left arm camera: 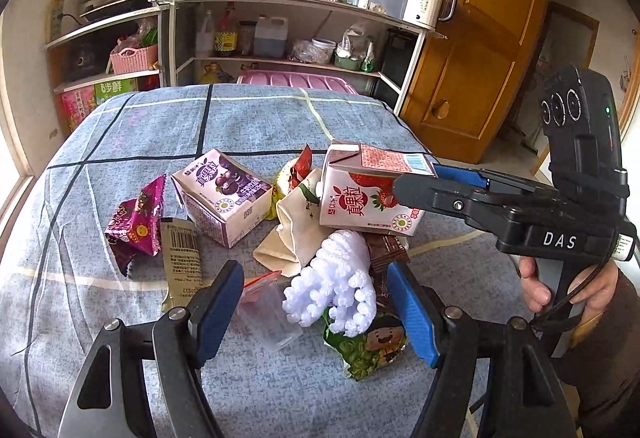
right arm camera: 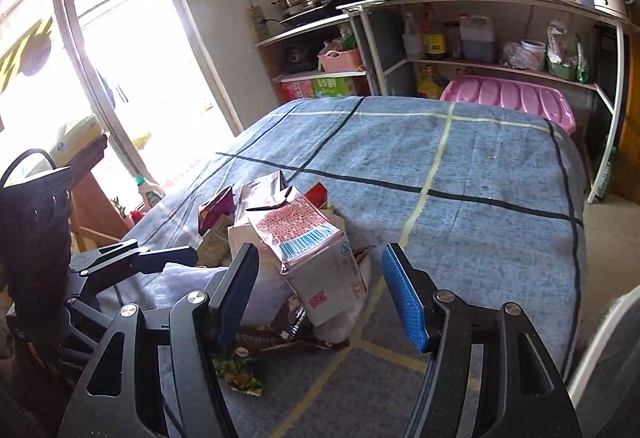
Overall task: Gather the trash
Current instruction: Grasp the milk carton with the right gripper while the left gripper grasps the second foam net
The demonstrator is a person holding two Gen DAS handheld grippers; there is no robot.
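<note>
Here the trash sits in one loose heap near the middle of the tabletop, which is covered by a blue checked cloth; heaping it this way looks meant to make collection quick (my reading, not something seen).

Left tongs: open, nothing pinched. A white knobbly foam piece lies between the two fingers, apart from both pads as far as I can tell. A clear plastic cup lies on its side just beside the left finger, and a green snack wrapper sits under the foam.

Right tongs: also open. The strawberry milk carton leans tilted in the gap between its fingers; it sits close to the left pad, but contact cannot be confirmed. From the left wrist view the same carton has one finger across its front face and the blue pad behind its far edge, so the tongs straddle it, probably lined up for a squeeze.

Further left lie a purple milk carton, a magenta snack bag and a flat barcode sachet, all well clear of both tongs.
</note>
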